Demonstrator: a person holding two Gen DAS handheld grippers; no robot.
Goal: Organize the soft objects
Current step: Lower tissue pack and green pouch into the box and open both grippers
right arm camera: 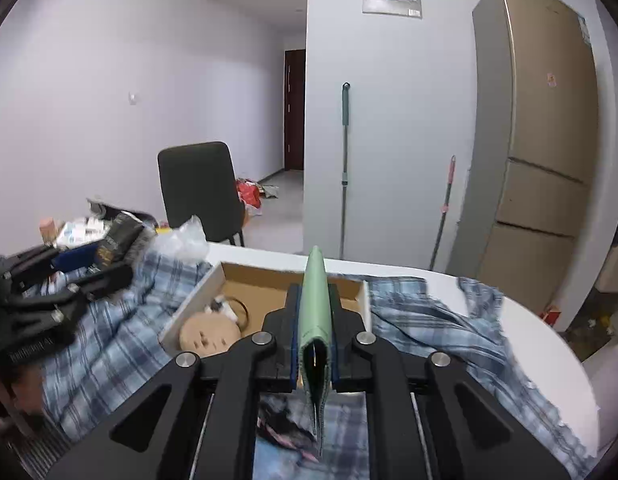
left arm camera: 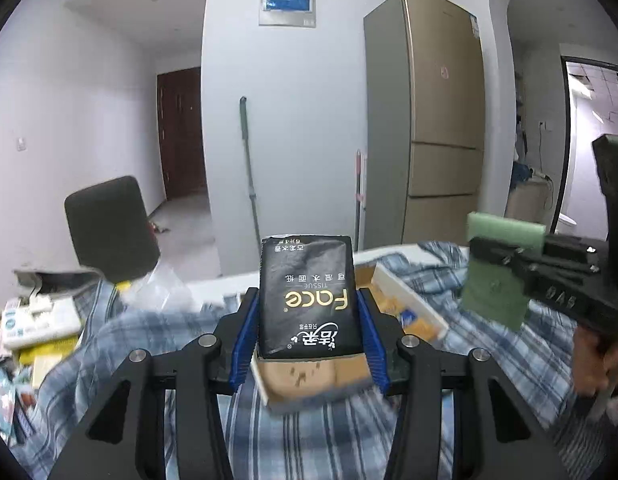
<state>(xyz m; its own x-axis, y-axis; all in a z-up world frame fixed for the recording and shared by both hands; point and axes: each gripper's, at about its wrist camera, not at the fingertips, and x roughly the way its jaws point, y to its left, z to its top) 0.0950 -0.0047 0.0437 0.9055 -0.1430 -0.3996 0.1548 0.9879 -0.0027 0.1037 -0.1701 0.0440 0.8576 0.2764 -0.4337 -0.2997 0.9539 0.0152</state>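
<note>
My left gripper (left arm camera: 307, 320) is shut on a black tissue pack (left arm camera: 307, 300) with gold lettering, held upright between the blue pads above a shallow cardboard box (left arm camera: 309, 380). My right gripper (right arm camera: 315, 312) is shut on a thin green pouch (right arm camera: 317, 308), seen edge-on, lifted over the same cardboard box (right arm camera: 269, 284). In the left wrist view the right gripper (left arm camera: 505, 264) shows at the right with the green pouch (left arm camera: 497, 280) hanging flat from it. The left gripper (right arm camera: 89, 272) and its tissue pack (right arm camera: 117, 244) appear at the left of the right wrist view.
A blue plaid cloth (right arm camera: 429, 320) covers the white table (right arm camera: 549, 344). The box holds a round tan item (right arm camera: 207, 334) and a small white thing with a dark ring. Packets and boxes (left arm camera: 37, 320) pile at the left. A dark chair (right arm camera: 197, 188), mops and a fridge (right arm camera: 541, 120) stand behind.
</note>
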